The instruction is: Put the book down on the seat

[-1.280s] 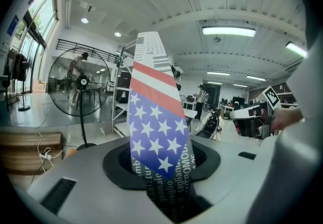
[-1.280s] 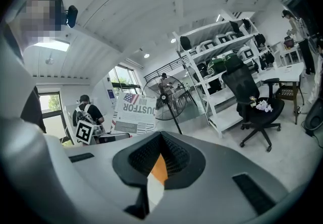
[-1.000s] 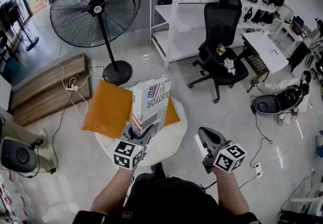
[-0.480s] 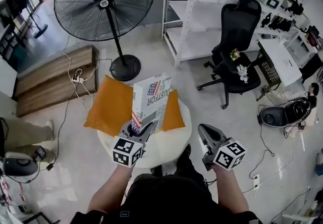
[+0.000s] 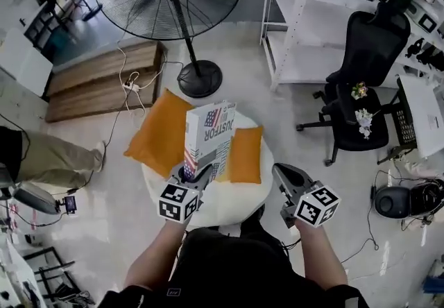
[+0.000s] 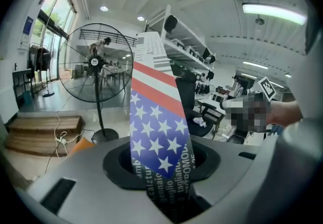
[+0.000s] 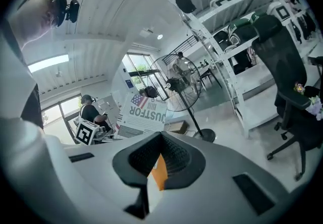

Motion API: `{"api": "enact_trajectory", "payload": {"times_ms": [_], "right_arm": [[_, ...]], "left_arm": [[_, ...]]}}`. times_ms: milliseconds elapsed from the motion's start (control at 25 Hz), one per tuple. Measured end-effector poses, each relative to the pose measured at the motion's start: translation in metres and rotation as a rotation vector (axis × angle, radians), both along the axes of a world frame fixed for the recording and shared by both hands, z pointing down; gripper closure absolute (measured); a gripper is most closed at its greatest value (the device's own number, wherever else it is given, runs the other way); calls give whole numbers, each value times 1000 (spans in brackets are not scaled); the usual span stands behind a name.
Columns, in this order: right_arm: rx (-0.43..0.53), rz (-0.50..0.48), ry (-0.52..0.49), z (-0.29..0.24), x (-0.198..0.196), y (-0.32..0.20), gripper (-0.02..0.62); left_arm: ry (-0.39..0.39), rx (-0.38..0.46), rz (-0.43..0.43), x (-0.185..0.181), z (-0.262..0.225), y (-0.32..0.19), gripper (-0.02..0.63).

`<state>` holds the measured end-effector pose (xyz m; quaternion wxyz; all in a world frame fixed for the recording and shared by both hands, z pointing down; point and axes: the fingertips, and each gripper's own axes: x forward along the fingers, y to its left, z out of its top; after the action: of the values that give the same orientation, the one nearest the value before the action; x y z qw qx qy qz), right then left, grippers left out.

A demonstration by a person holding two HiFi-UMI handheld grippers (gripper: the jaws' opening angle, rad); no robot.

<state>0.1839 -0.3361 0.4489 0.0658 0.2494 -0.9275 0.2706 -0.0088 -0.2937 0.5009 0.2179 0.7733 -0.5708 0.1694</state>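
L tool (image 5: 196,173): clamped on book (image 5: 209,134), upright over seat (image 5: 232,195)
R tool (image 5: 281,173): jaws together, empty, by seat edge
Seat: round, white, w/ orange cushions (image 5: 161,132)

Book (image 7: 141,115) cover, right gripper view: "JUSTFOR" in large dark capitals. Same book, left gripper view: small white words "gennaio", "meglio" on dark band; other print unclear.

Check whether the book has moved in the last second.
No, hardly: the book stays upright over the white seat, between the two orange cushions.
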Motion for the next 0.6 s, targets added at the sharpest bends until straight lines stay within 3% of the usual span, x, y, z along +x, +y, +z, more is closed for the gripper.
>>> {"api": "enact_trajectory", "payload": {"times_ms": [360,600], "right_arm": [[-126,-109,70,73,14,-79,581],[-199,-127,103,131,-17,-115,581]], "left_arm": [[0,-139,-125,13,71,-62,439],[26,-233,-165,-13,151,-91,439]]}}
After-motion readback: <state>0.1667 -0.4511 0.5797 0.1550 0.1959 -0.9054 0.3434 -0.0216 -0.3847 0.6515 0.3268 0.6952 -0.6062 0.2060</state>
